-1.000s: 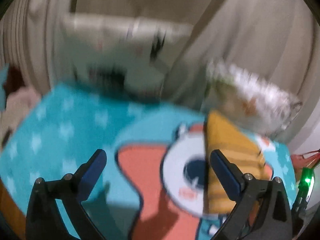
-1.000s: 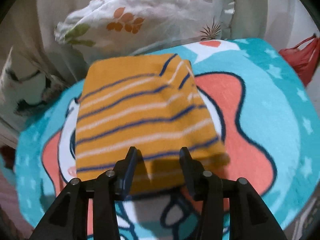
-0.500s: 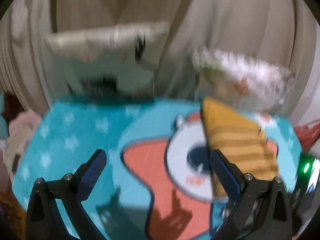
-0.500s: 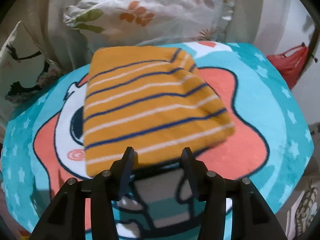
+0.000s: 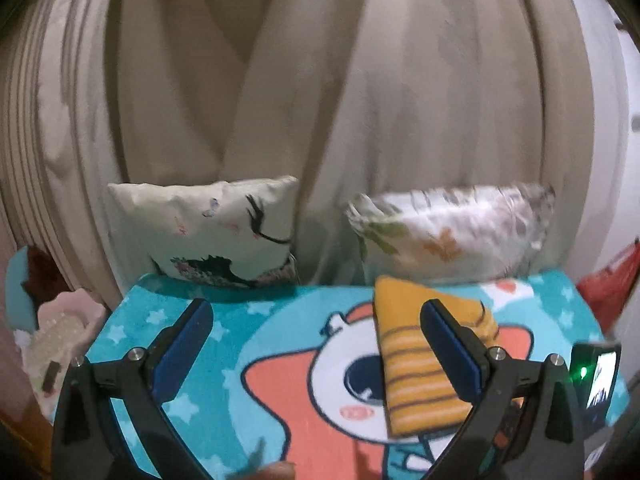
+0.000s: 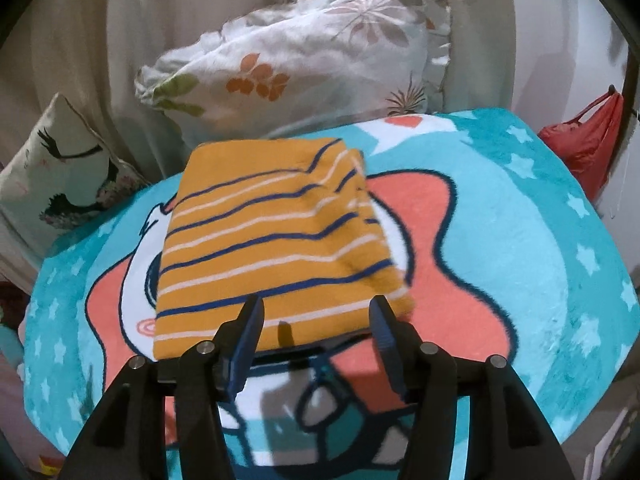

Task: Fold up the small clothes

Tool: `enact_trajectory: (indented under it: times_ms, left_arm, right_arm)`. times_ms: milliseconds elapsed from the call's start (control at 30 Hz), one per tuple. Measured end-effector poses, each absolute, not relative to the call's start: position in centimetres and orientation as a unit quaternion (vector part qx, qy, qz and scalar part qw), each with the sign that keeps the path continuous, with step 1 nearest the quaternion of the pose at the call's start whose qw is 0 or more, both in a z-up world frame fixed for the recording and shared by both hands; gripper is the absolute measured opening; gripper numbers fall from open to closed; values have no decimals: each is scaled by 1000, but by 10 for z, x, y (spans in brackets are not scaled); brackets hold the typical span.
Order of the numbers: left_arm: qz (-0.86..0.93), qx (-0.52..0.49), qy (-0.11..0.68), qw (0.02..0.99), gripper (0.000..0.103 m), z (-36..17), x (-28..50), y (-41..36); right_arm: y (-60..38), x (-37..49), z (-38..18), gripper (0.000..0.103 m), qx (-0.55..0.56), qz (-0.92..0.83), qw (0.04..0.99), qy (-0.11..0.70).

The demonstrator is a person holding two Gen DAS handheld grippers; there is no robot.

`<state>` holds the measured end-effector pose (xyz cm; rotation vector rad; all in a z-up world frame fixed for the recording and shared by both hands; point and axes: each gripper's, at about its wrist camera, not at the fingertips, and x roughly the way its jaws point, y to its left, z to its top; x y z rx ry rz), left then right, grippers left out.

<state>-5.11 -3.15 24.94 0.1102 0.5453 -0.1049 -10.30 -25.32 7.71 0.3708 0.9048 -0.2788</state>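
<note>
A folded orange garment (image 6: 276, 240) with navy and white stripes lies flat on the teal cartoon blanket (image 6: 520, 208). My right gripper (image 6: 316, 312) hovers at the garment's near edge. Its jaws are opening and the pads press on nothing. In the left wrist view the same garment (image 5: 416, 376) lies to the right, partly behind my right finger. My left gripper (image 5: 314, 320) is held wide open above the blanket (image 5: 224, 364) with nothing between its fingers. At that view's right edge a device with a green light (image 5: 596, 376) shows.
A floral pillow (image 6: 304, 64) and a crane-print pillow (image 6: 64, 176) lean on beige curtains (image 5: 320, 100) behind the blanket. A red bag (image 6: 588, 148) hangs at the right. Pale pink things (image 5: 56, 328) lie past the blanket's left edge.
My right gripper's jaws have spread wider and it has backed toward the garment's near edge. My left gripper has risen and tilted up, showing more curtain. The garment stays folded.
</note>
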Motion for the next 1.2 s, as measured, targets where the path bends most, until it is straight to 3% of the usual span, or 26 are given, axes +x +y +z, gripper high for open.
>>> enact_trajectory:
  times_ms: [500, 767, 1200]
  left_arm:
    - [13, 45, 425, 904, 103, 184, -83, -68]
    - [23, 33, 450, 892, 103, 164, -100, -71]
    - [19, 35, 486, 873, 103, 141, -120, -81]
  right_arm:
    - [-279, -123, 73, 64, 182, -82, 882, 426]
    - [-285, -143, 80, 64, 149, -83, 896, 411]
    - [-275, -175, 92, 76, 89, -77, 918, 379]
